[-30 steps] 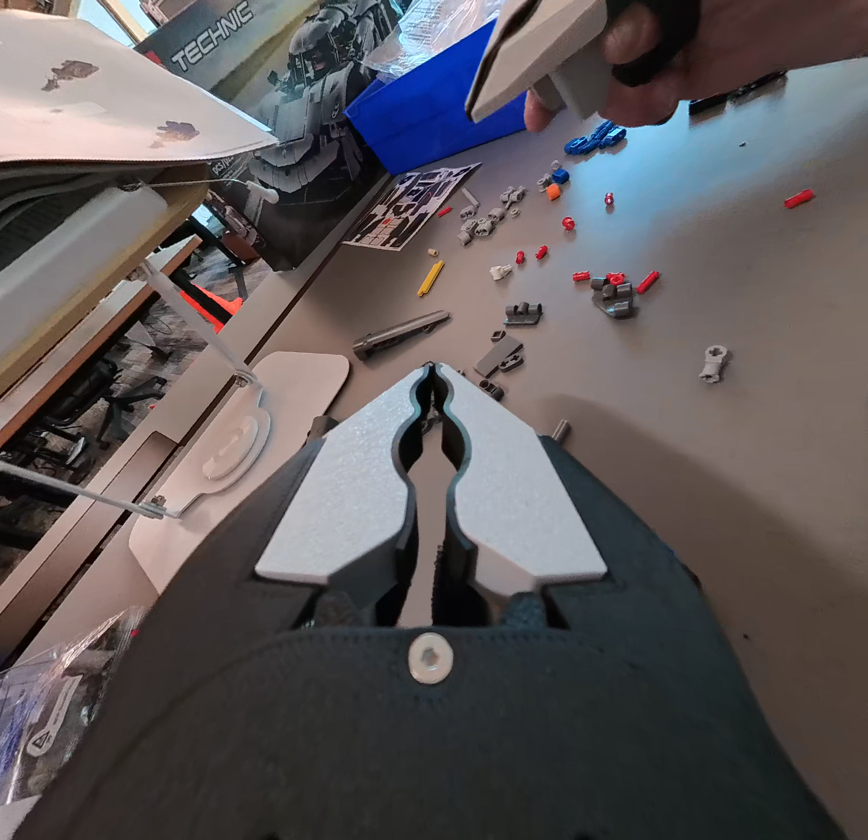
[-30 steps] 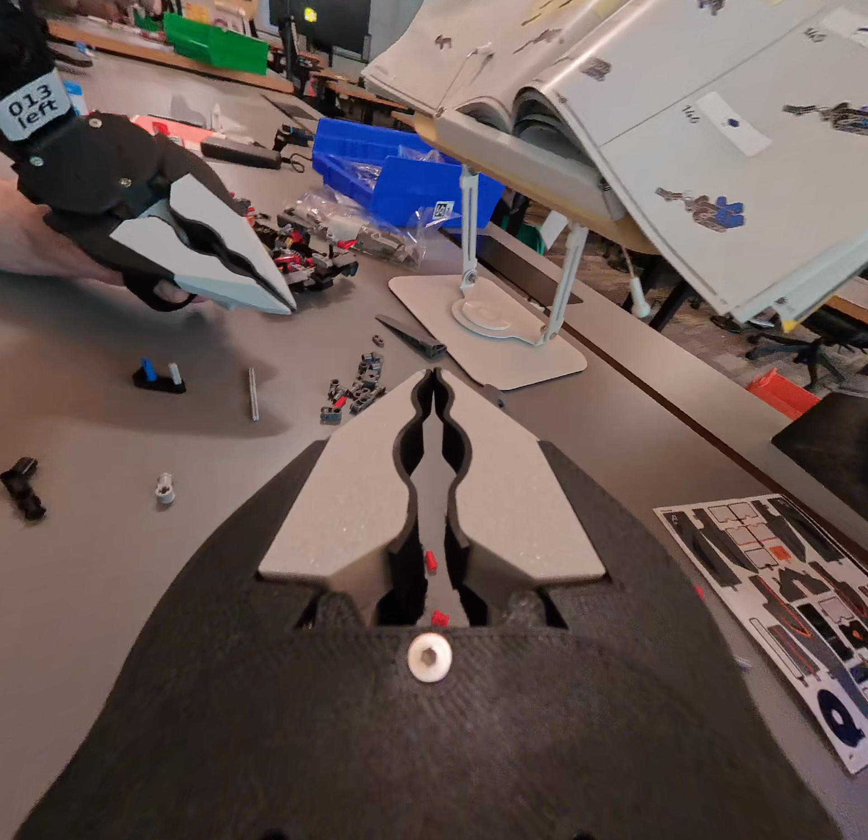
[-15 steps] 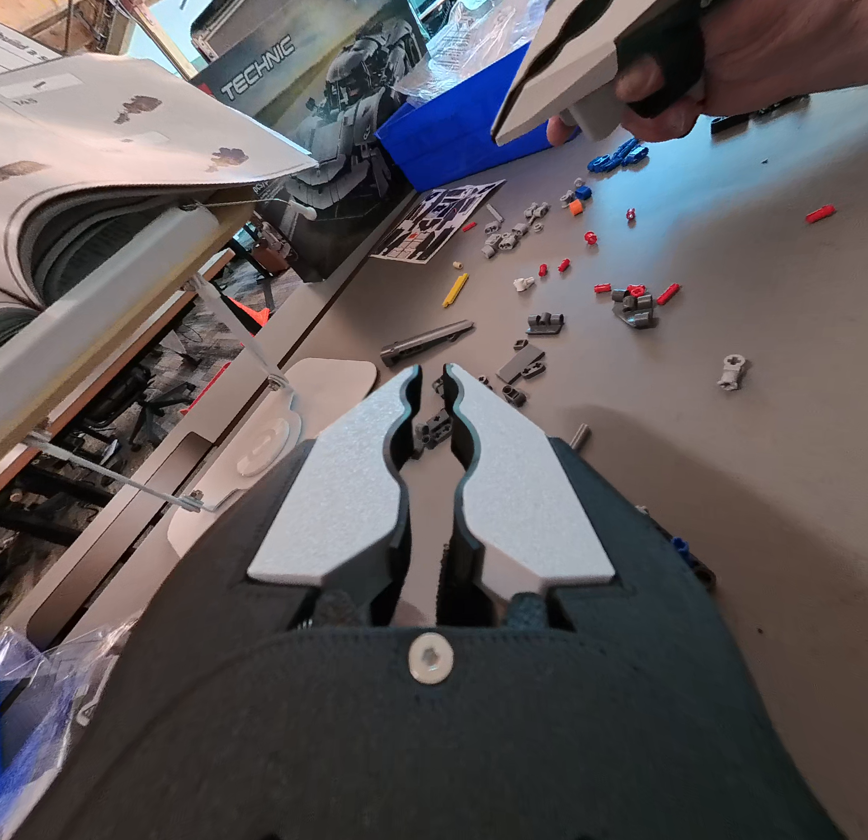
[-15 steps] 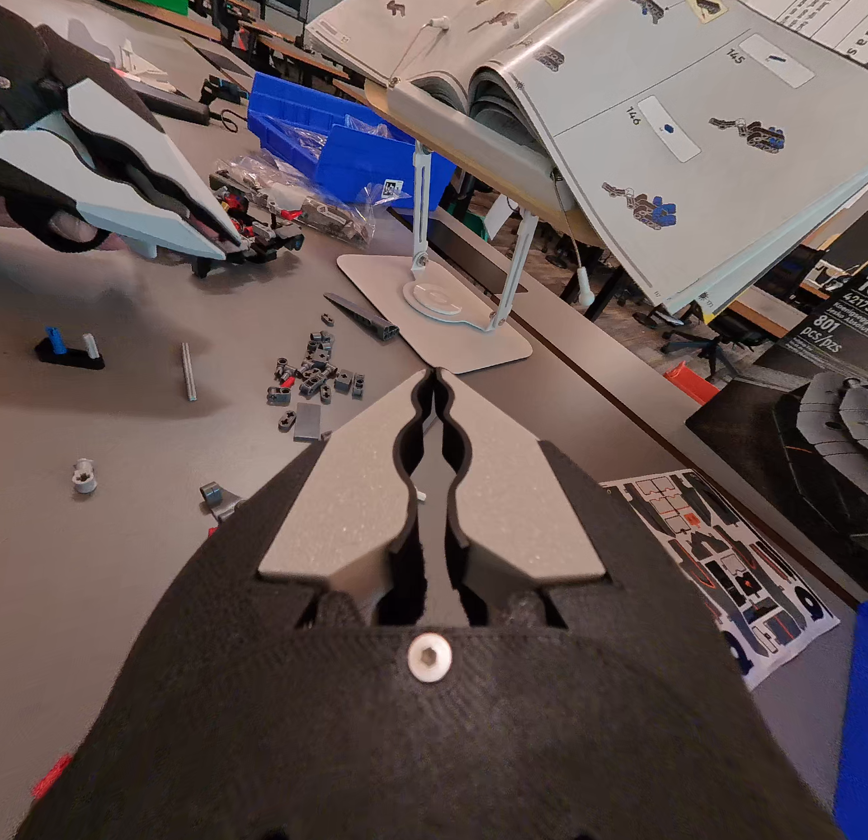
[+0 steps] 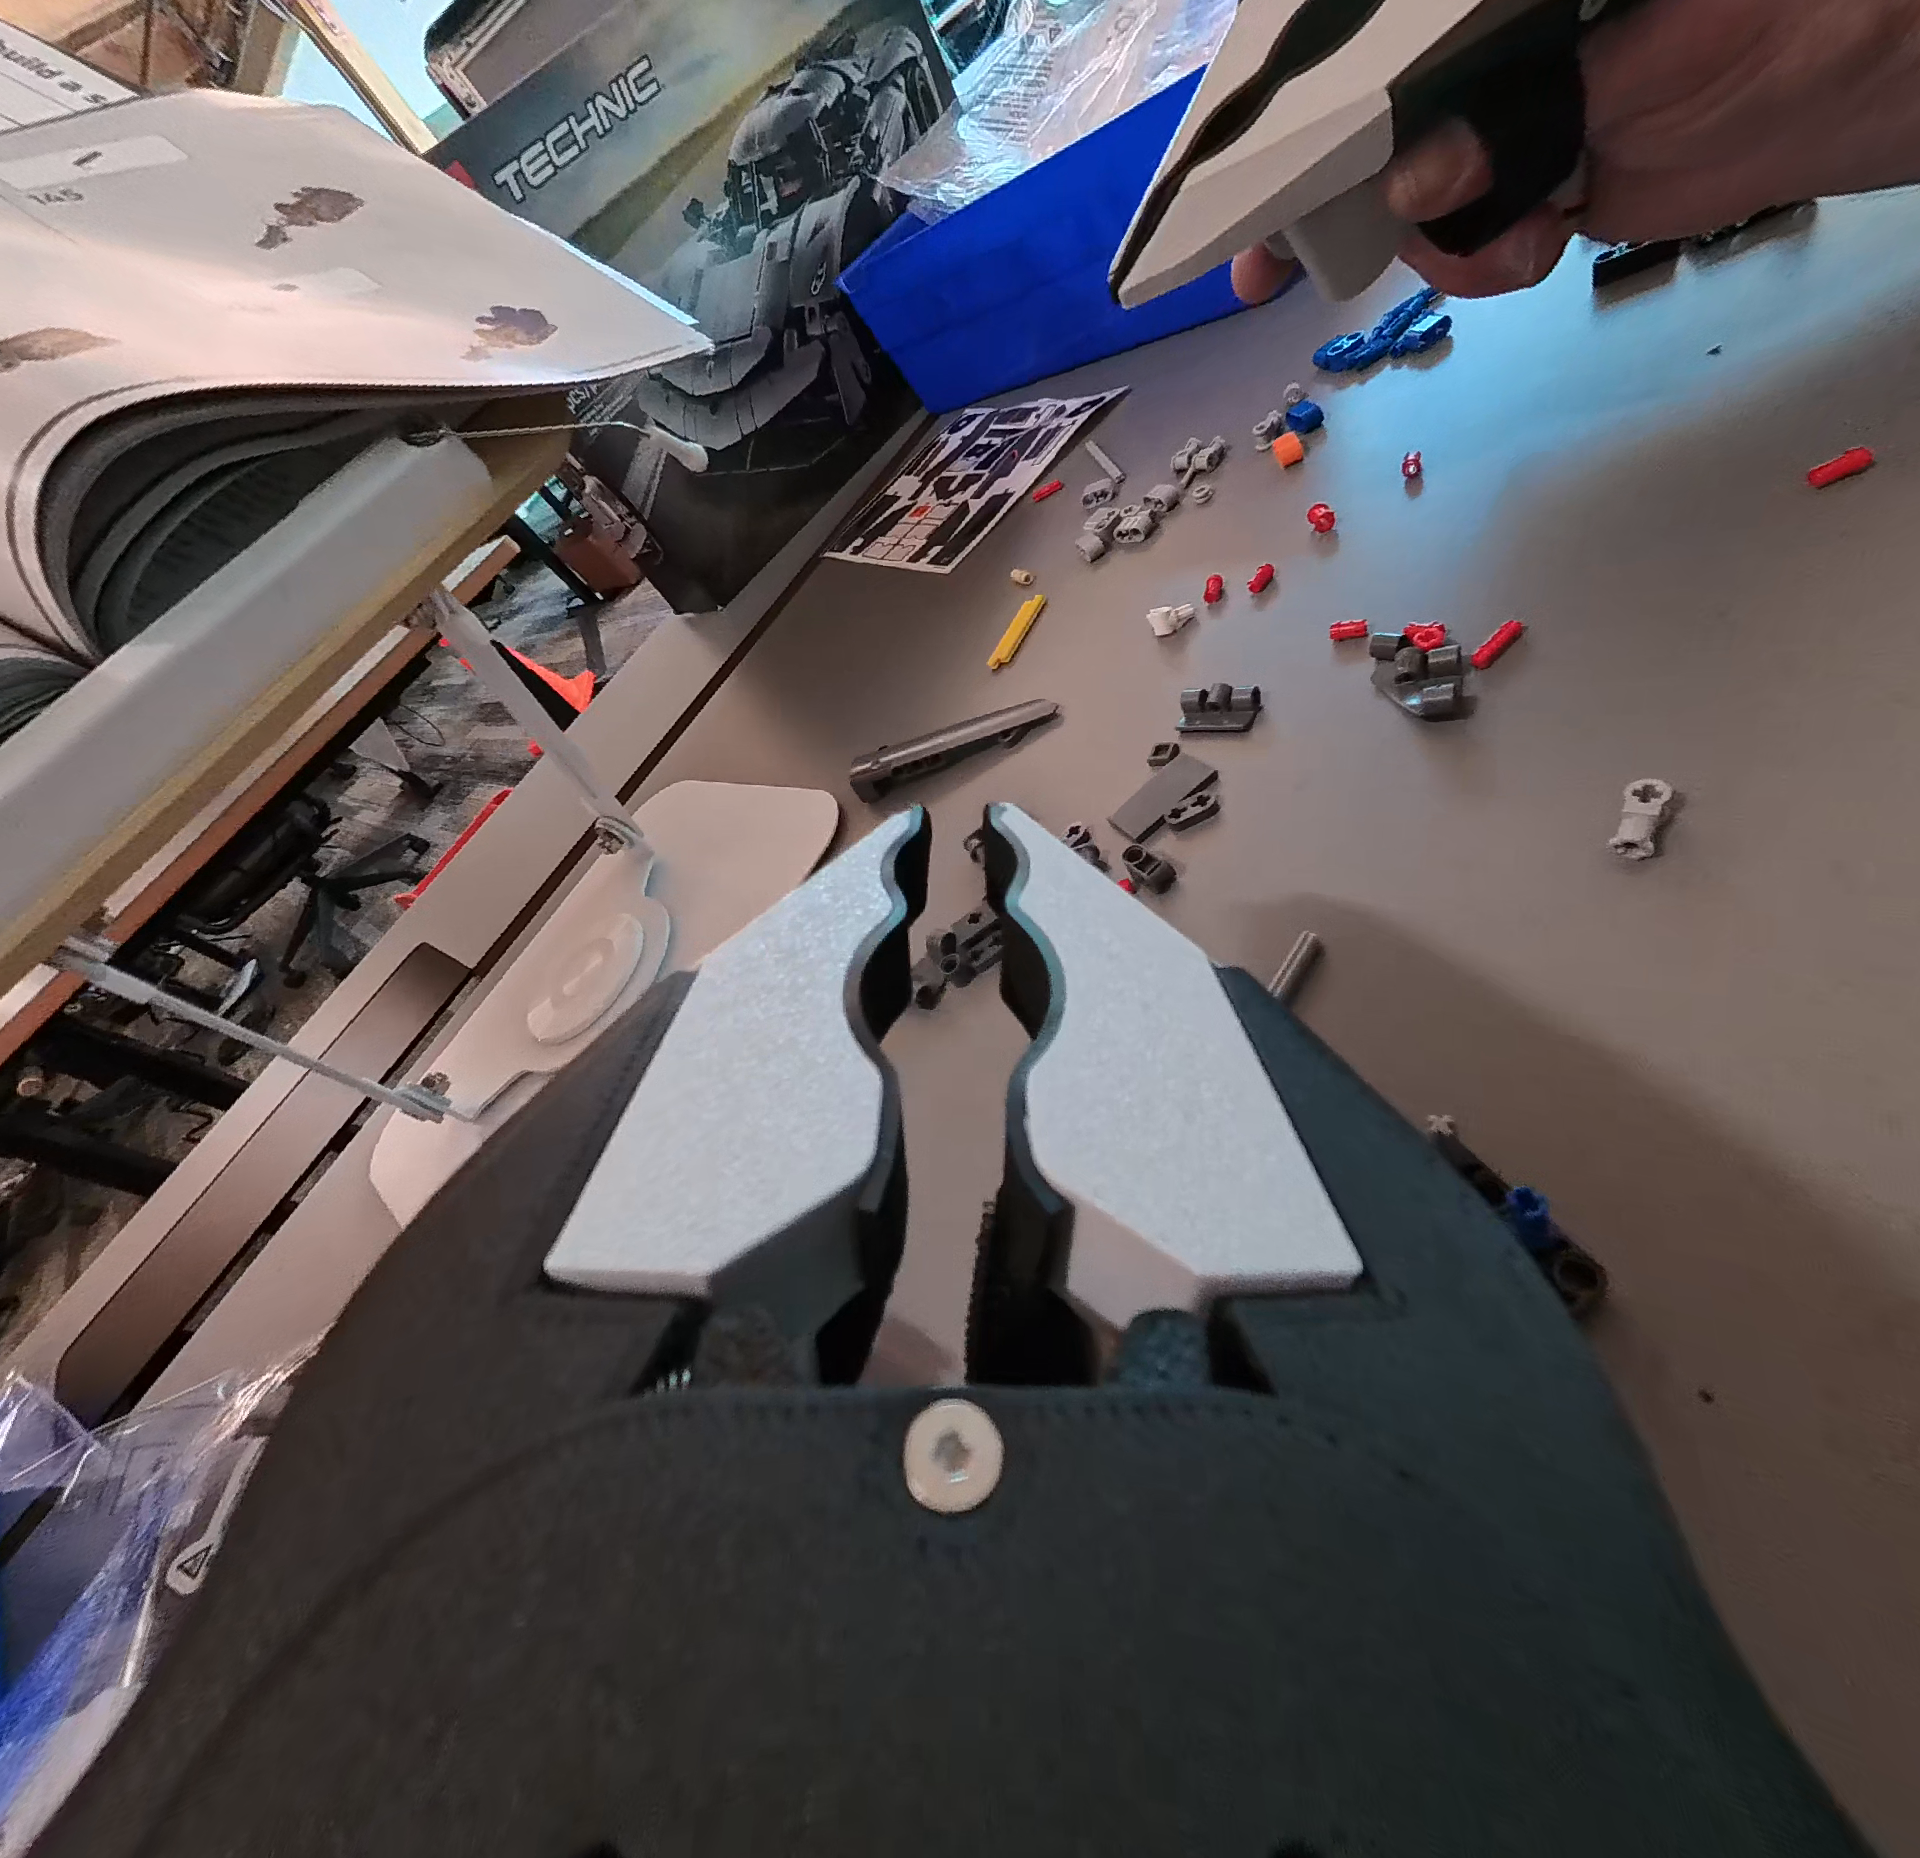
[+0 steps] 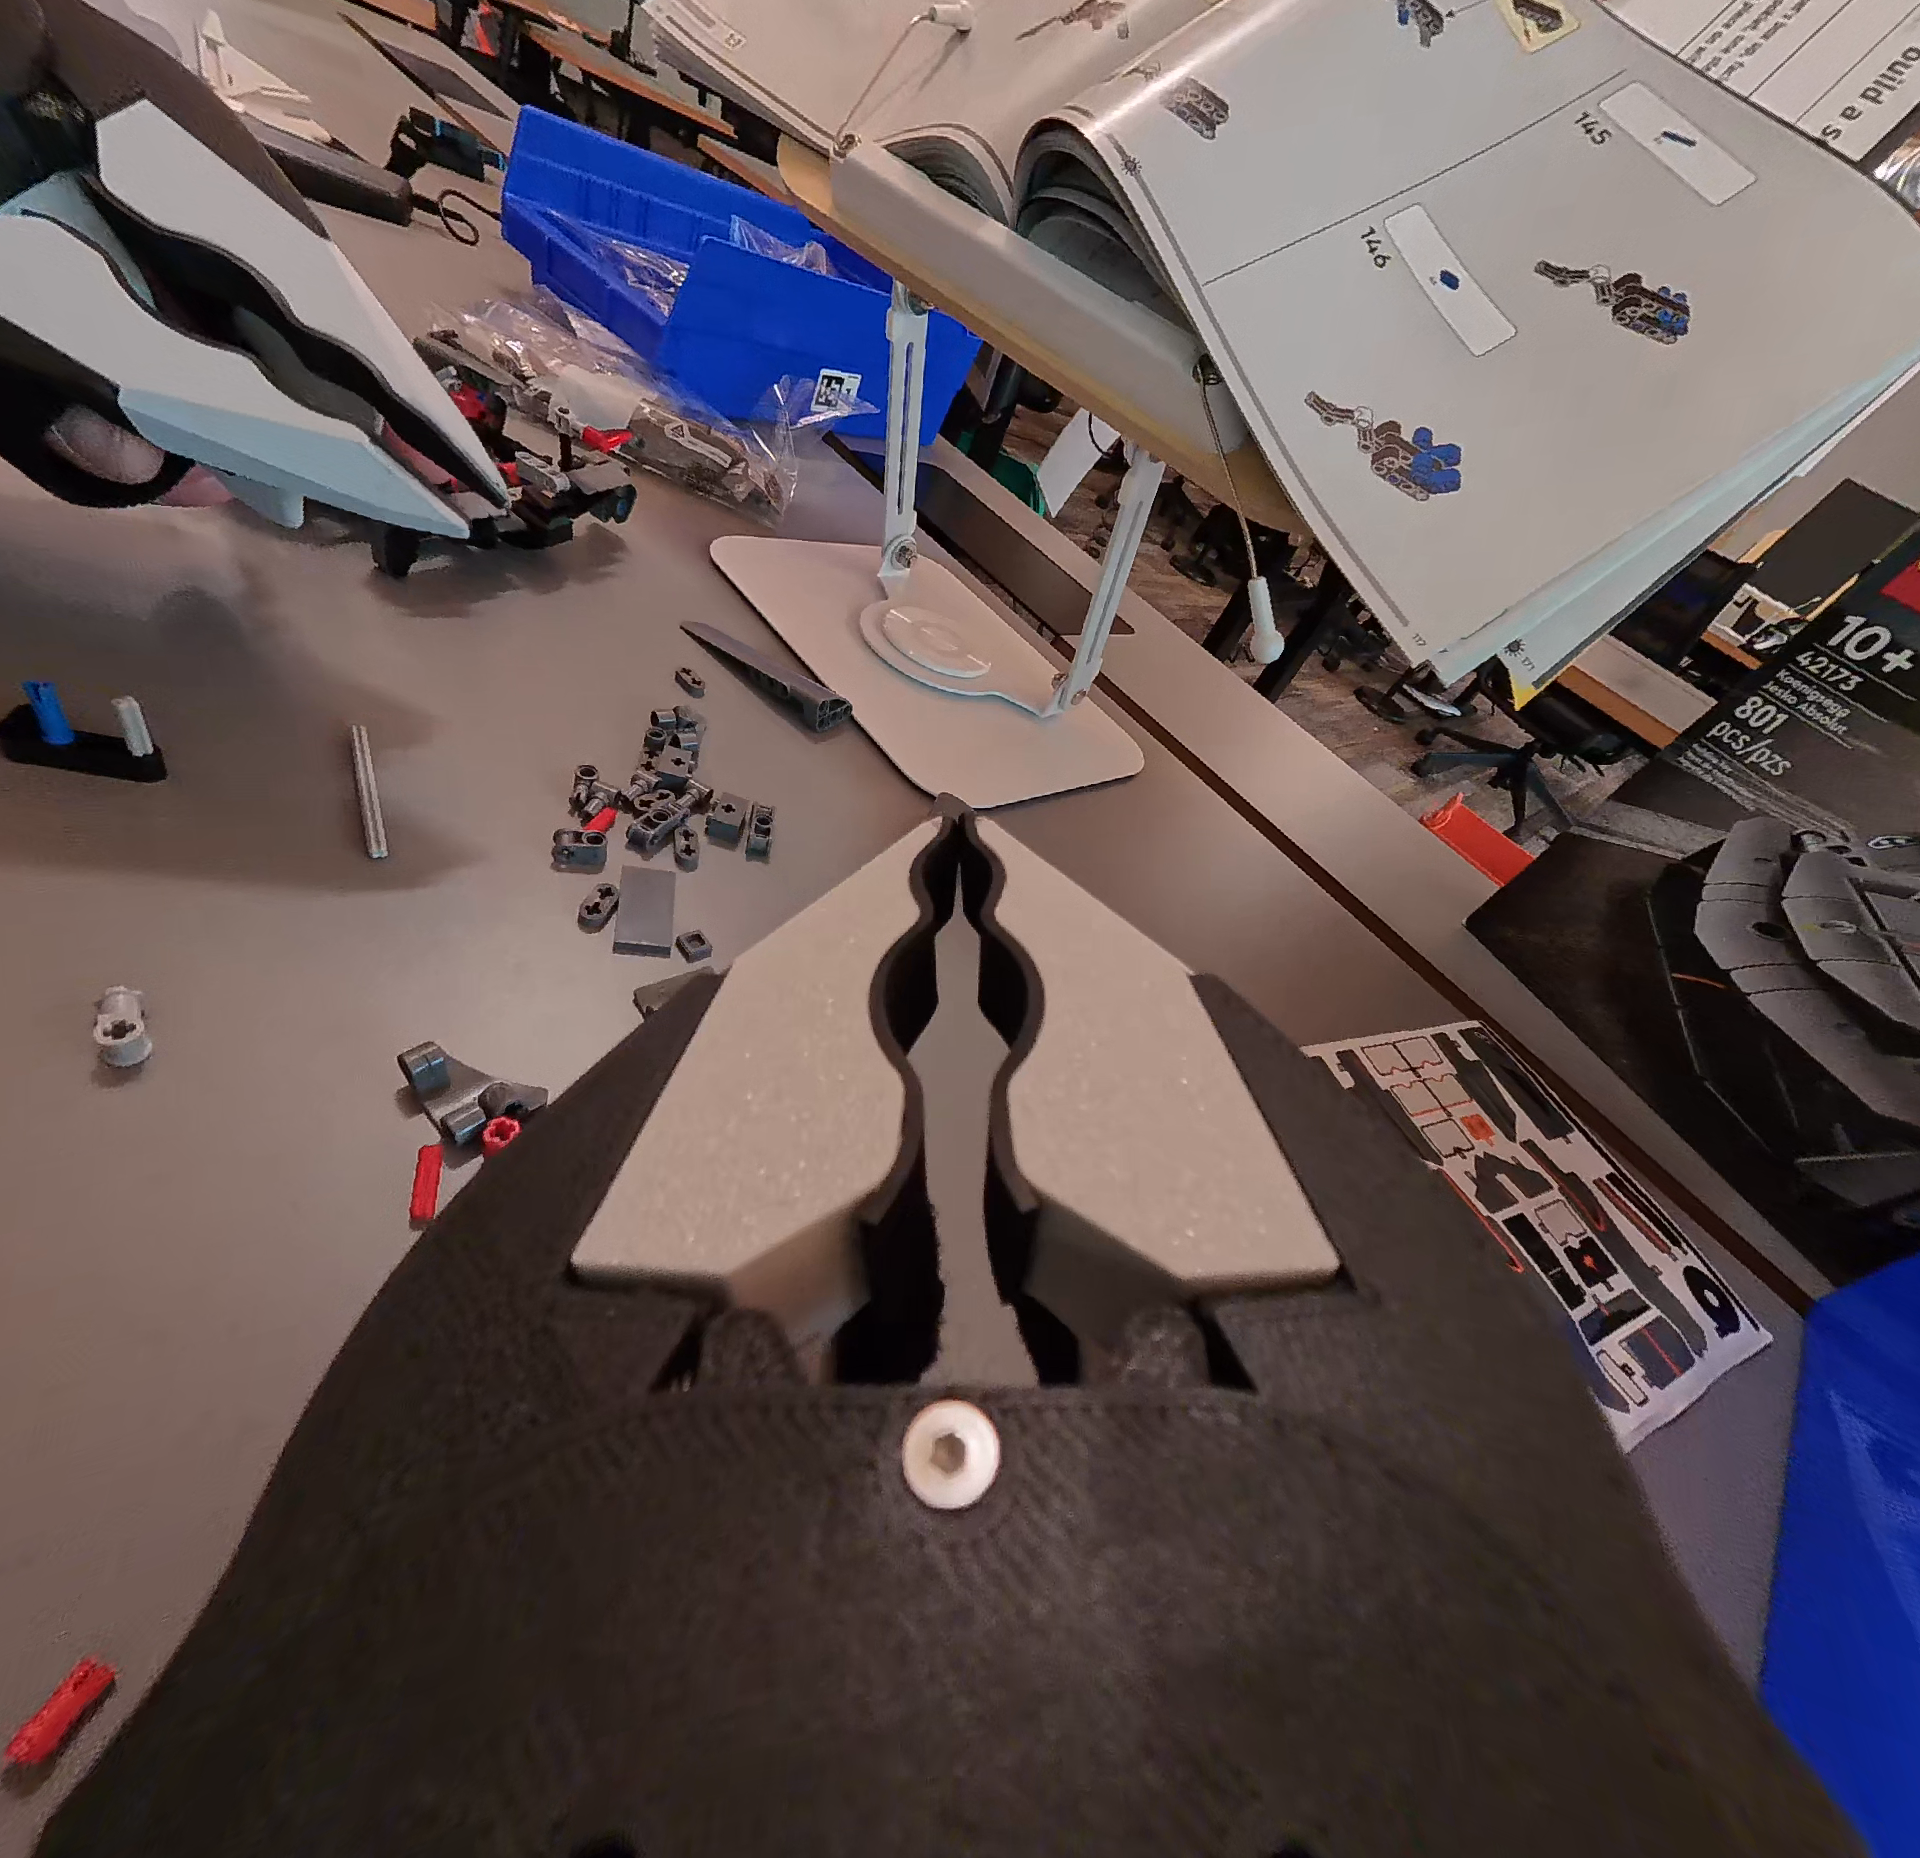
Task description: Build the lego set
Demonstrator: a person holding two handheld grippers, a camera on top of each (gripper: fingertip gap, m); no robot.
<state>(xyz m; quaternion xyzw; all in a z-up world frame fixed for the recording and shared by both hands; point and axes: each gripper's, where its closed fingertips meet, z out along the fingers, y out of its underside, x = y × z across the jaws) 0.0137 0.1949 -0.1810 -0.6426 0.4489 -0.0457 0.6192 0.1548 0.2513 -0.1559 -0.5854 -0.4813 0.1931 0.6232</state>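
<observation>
The left gripper hangs over a smooth grey desk, its jaws slightly spread with nothing in them; the fingers are flat, pale, grainy wedges with wavy black inner edges, set in a black woven-looking shell; through the gap shows a heap of small dark grey connectors lying on the desk below, not pinched; just past the tips lie a long dark grey tapered beam with holes along its side, a flat grey wedge plate, and a short grey axle at the right; farther off are scattered red pins, a yellow rod, a pale grey bush and a sticker sheet.

The right gripper has its jaws pressed together at the tips, bare; its tips hang by the rounded corner of a white metal stand base; the stand carries an open, thick, curling manual; to the left of the tips lies the same connector heap, with a ridged axle beyond; glossy blue bins and crinkled clear bags sit behind; a dark printed box stands at the right.
</observation>
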